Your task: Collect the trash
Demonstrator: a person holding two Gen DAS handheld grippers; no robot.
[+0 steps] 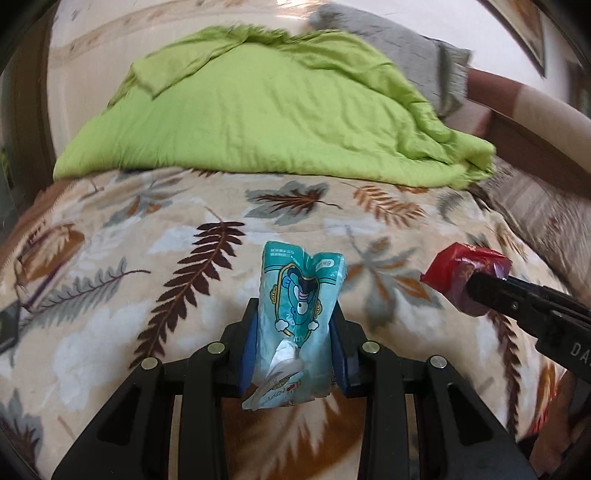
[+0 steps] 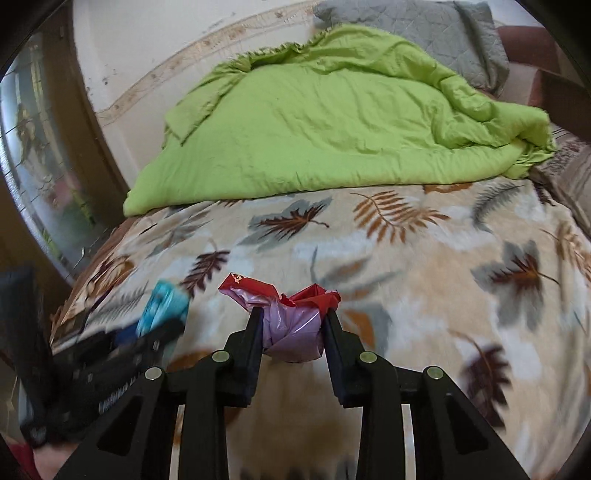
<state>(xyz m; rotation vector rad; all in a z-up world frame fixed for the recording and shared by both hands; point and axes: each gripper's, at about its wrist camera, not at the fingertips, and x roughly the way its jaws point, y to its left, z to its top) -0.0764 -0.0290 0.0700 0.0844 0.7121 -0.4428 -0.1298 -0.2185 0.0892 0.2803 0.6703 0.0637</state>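
In the left wrist view my left gripper [image 1: 294, 308] is shut on a teal snack wrapper [image 1: 303, 273] with a cartoon print, which stands upright between the blue pads above the bed. At the right edge my right gripper [image 1: 476, 291] comes in, holding a crumpled red and purple wrapper [image 1: 458, 266]. The right wrist view shows that gripper [image 2: 292, 314] shut on the red and purple wrapper [image 2: 291, 332], both black fingers pressing its sides. Blurred at lower left there, the left gripper [image 2: 162, 326] carries the teal wrapper [image 2: 162, 301].
Both grippers hang over a bed with a beige leaf-print blanket [image 2: 424, 280]. A rumpled lime-green quilt [image 2: 314, 122] lies across the far half, with a grey pillow [image 2: 436, 29] behind it. A glass door [image 2: 33, 147] stands at left, a striped pillow [image 1: 535, 206] at right.
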